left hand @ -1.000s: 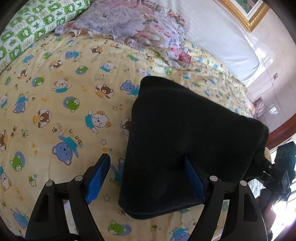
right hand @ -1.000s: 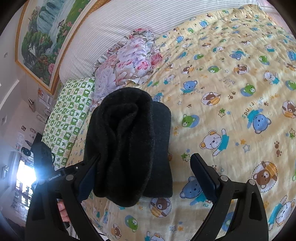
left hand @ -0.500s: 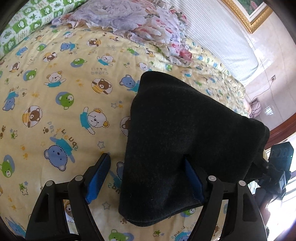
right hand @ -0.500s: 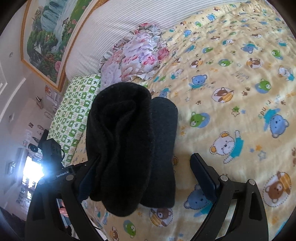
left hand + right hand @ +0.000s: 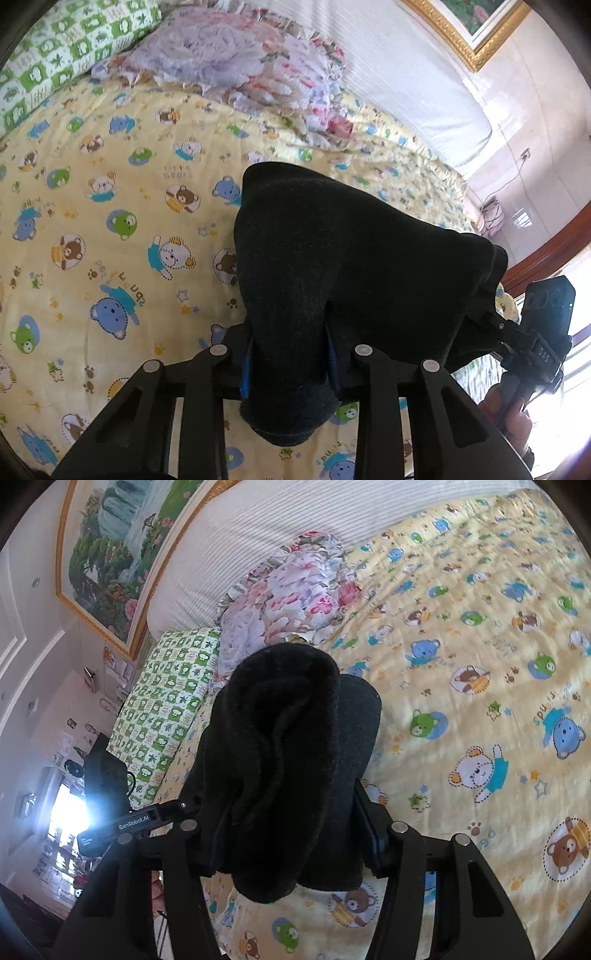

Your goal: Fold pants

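Gripping opposite ends, your left claw (image 5: 288, 363) and right claw (image 5: 291, 834) each pinch the folded black pants (image 5: 354, 273). Their thick, fuzzy bundle hangs above the bear-print quilted bed (image 5: 110, 229).

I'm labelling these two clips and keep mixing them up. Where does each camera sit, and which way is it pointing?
Left wrist: on the left gripper, looking along its fingers across the bear-print bedspread toward the floral pillow; the right gripper and a hand show at right.
Right wrist: on the right gripper, facing pillow and painting.
Shared: the black pants, each gripper shut on them, bedspread, pillow.
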Motion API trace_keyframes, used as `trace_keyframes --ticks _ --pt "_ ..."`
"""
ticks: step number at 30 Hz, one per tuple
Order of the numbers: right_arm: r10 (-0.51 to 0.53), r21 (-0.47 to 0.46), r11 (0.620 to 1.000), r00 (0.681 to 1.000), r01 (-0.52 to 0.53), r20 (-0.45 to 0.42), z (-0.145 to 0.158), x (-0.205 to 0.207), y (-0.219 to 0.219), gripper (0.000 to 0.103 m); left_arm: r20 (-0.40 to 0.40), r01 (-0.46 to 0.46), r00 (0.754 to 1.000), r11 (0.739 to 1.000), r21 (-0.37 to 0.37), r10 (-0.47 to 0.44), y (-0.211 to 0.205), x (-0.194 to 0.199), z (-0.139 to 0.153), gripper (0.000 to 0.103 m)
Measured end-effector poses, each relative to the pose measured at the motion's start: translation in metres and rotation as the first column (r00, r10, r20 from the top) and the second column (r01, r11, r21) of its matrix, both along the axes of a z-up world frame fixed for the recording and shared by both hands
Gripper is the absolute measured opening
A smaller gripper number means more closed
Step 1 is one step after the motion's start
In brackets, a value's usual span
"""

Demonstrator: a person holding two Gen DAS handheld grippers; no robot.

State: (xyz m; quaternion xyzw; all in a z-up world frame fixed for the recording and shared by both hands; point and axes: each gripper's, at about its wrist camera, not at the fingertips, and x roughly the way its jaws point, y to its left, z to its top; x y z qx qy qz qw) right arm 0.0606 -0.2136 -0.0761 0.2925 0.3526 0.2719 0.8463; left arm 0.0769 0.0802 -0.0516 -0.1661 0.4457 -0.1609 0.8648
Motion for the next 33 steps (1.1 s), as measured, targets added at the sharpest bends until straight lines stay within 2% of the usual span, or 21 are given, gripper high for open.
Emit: trace_keyframes --ticks 10,21,33 --pt "0.033 0.004 0.999 0.998 -0.033 0.046 0.019 -0.006 0.017 0.056 0.075 -0.039 0.996 0.999 -0.036 0.041 0.023 -0.02 0.027 0.027" --pt "0.091 0.015 0.996 0.992 -0.093 0.083 0.039 -0.002 0.05 0.056 0.149 -0.112 0.982 0.994 -0.006 0.112 0.054 -0.041 0.05 0.027" --pt "0.147 -0.006 0.989 0.982 -0.148 0.118 0.06 0.015 0.084 0.056 0.179 -0.173 0.969 0.985 0.008 0.169 0.082 -0.038 0.062 0.027"
